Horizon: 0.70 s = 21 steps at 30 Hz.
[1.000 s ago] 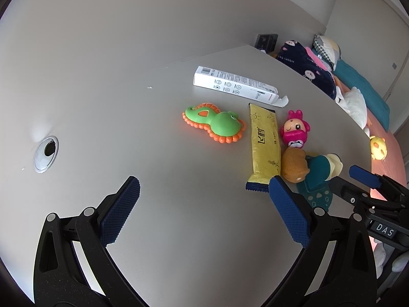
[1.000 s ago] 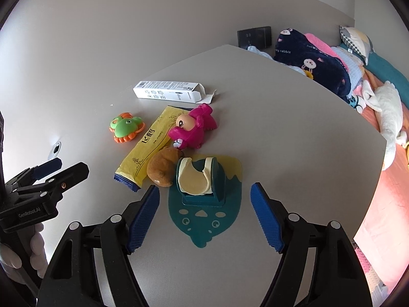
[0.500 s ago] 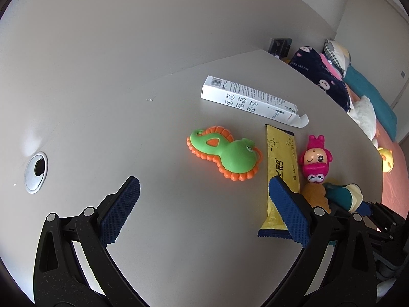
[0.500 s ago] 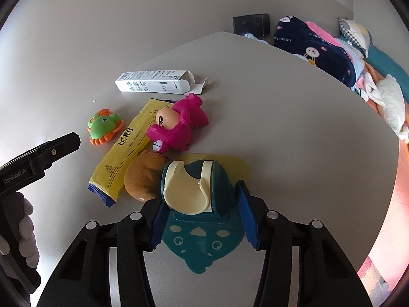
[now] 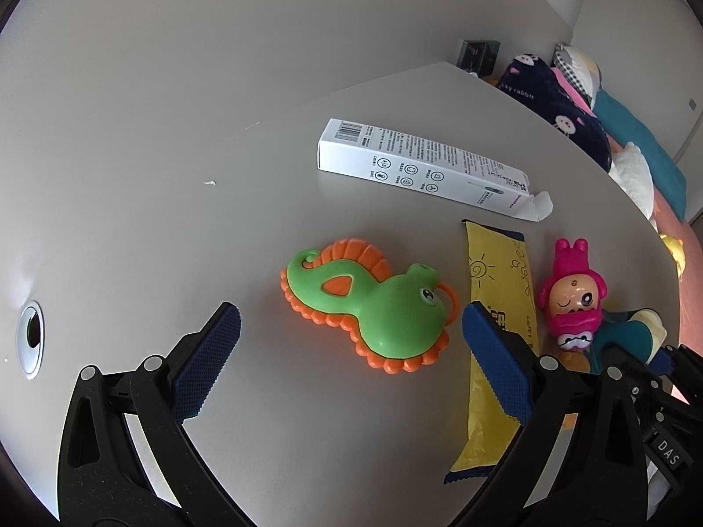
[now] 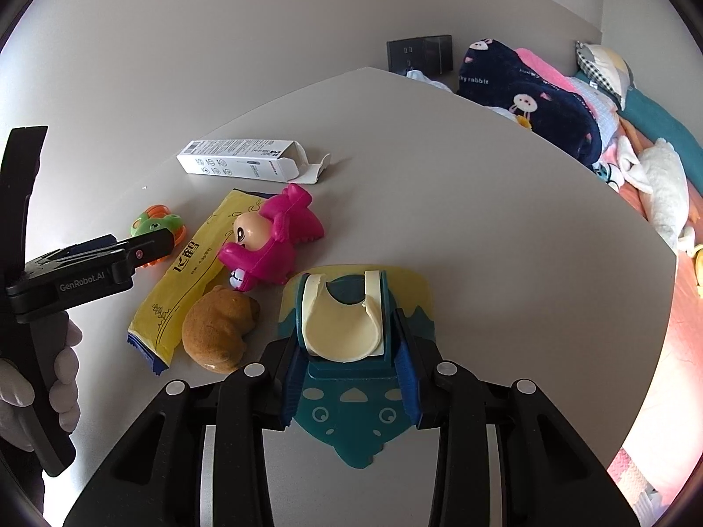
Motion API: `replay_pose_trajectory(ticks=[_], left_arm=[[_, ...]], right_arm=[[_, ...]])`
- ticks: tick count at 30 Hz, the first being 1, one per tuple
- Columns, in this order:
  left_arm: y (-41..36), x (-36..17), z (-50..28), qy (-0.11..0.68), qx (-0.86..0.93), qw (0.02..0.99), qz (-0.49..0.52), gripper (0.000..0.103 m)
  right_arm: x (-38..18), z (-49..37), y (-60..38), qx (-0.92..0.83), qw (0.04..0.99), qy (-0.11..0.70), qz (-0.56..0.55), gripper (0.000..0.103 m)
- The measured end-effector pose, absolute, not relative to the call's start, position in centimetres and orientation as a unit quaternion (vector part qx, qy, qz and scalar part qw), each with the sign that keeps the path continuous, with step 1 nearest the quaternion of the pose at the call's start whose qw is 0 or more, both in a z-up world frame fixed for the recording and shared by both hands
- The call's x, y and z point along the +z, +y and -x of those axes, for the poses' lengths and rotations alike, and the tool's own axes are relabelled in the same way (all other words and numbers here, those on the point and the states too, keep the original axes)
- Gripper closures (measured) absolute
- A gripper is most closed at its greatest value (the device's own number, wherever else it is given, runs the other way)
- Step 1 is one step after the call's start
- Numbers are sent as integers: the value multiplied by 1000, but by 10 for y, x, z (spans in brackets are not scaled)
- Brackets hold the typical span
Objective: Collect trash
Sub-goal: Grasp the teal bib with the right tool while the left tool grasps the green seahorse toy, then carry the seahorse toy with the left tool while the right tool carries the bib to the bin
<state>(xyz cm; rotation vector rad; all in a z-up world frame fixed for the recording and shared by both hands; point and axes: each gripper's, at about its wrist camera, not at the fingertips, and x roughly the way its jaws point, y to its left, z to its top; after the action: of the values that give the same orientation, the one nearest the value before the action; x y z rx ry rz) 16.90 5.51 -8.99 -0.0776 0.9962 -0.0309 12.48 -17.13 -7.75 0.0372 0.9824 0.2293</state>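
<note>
The right tongs (image 6: 349, 353) have closed since a second ago, when they hung wide apart above the teal toy (image 6: 347, 338); now their blue pads (image 6: 292, 384) press both sides of its raised teal-and-cream part, so they are clamped on it. The left tongs (image 5: 347, 351) remain spread apart, and have moved in over the green toy (image 5: 373, 303), which now lies between and just ahead of their pads, untouched.

The trash itself is not yet in either grip. The white box (image 5: 422, 167), one end flap open, lies at the far side of the cluster on the table (image 5: 219, 228). The yellow wrapper (image 5: 496, 307) lies flat between the green toy and the pink doll (image 5: 571, 294), with a brown toy (image 6: 217, 333) at its near end. Judging by this, the hands seem to be clearing toys first, which would leave box and wrapper easier to reach.
</note>
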Motion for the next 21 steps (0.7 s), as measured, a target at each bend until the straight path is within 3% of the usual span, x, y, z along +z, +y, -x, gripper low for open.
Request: replay_pose_trajectory(ticks=[7, 10, 21], left_arm=[[50, -97, -178, 476, -19, 879, 12, 7], [47, -96, -177, 467, -10, 884, -5, 18], [54, -82, -161, 459, -5, 889, 5, 18]], right_arm=[[-77, -128, -179, 104, 874, 474, -24, 66], [-77, -128, -180, 102, 873, 476, -25, 66], [-61, -122, -185, 105, 878, 467, -33, 66]])
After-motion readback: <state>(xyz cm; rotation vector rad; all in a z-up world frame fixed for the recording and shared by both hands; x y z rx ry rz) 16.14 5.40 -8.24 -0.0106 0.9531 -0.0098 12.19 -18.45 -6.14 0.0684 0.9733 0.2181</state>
